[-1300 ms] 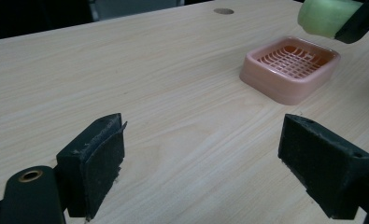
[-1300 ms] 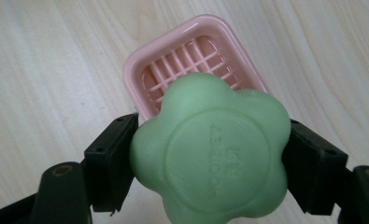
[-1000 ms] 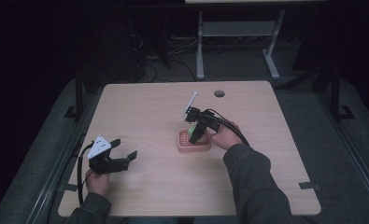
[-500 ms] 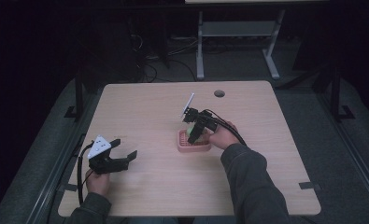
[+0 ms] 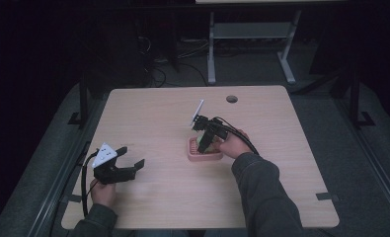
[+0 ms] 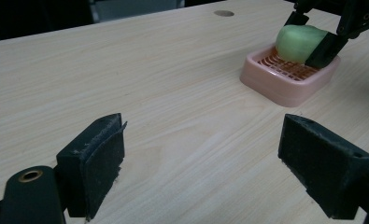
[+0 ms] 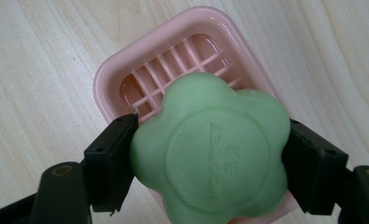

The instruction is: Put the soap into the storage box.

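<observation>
Clearly, on our left, the left gripper (image 5: 117,168) rested near the table's (image 5: 148,118) front-left edge, jaws spread wide and empty, well apart from the work; toward the middle, the right gripper (image 7: 205,161) clamped the green flower-shaped soap (image 7: 209,151) by its sides, just over the pink soap dish (image 7: 126,70), whether touching its ribs we could not tell; we judged that the smooth, rounded soap could slip or twist between the pads if we squeezed unevenly, or that pressing down off-centre might tip or shove the light dish.
</observation>
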